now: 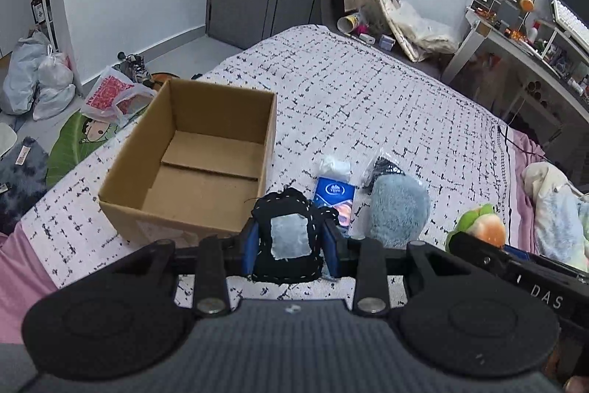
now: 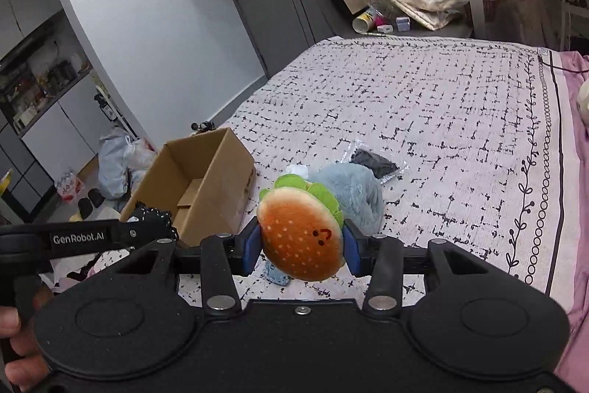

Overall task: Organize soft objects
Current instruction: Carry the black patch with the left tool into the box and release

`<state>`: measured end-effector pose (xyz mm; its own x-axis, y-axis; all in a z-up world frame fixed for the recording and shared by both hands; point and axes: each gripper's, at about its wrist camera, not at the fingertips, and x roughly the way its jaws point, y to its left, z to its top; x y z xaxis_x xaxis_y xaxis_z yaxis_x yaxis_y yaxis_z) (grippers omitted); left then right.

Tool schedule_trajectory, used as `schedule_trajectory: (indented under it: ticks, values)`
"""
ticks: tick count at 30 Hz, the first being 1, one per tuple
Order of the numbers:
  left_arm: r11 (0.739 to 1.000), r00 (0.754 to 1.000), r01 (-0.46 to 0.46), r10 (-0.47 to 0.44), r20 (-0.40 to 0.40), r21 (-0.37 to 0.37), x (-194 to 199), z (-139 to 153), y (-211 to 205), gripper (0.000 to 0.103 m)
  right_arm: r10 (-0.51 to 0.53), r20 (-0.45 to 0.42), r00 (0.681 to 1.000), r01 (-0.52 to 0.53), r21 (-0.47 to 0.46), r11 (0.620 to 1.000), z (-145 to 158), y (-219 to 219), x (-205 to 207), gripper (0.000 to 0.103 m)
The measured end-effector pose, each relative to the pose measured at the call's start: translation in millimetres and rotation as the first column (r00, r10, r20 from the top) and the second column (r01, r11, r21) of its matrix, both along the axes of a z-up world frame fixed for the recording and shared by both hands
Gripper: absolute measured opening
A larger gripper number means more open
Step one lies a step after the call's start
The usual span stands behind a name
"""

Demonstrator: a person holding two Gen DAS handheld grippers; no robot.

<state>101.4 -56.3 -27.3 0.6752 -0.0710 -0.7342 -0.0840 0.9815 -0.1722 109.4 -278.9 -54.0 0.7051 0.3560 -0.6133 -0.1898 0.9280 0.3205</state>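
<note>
My left gripper is shut on a black stitched cloth pouch with a grey patch, held just right of an open cardboard box on the bed. My right gripper is shut on a burger plush with an orange bun and green lettuce; the plush also shows at the right in the left wrist view. A fluffy blue-grey plush lies on the bedspread between them, also seen in the right wrist view. The box looks empty inside.
A blue packet, a white wad and a clear bag with a dark item lie on the patterned bedspread. Plastic bags litter the floor at left. A desk stands at right. Pale bedding lies right.
</note>
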Motion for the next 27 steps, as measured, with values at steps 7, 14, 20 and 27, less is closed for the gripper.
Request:
schedule_trajectory:
  ticks: [7,14,20,27]
  values:
    - [1.0,1.0,-0.002,0.002,0.029,-0.012,3.3,14.0,12.0,0.035,-0.01,0.037,0.999,0.01,0.004,1.0,5.2,-0.9,-2.6,0.044]
    - [1.0,0.998,-0.017,0.018,0.059,-0.007,18.2,24.3,28.1,0.035,0.005,0.063,0.998,-0.005,0.002,1.0,6.9,5.7,2.3,0.044]
    - [0.999,0.996,-0.046,0.046,0.071,-0.009,33.5,25.5,43.2,0.035,0.018,0.093,0.996,-0.018,0.005,1.0,8.3,17.0,17.4,0.044]
    - [0.997,0.994,-0.083,0.083,0.072,-0.004,52.7,19.9,60.4,0.035,0.038,0.118,0.992,-0.042,0.029,0.999,12.0,27.6,36.6,0.044]
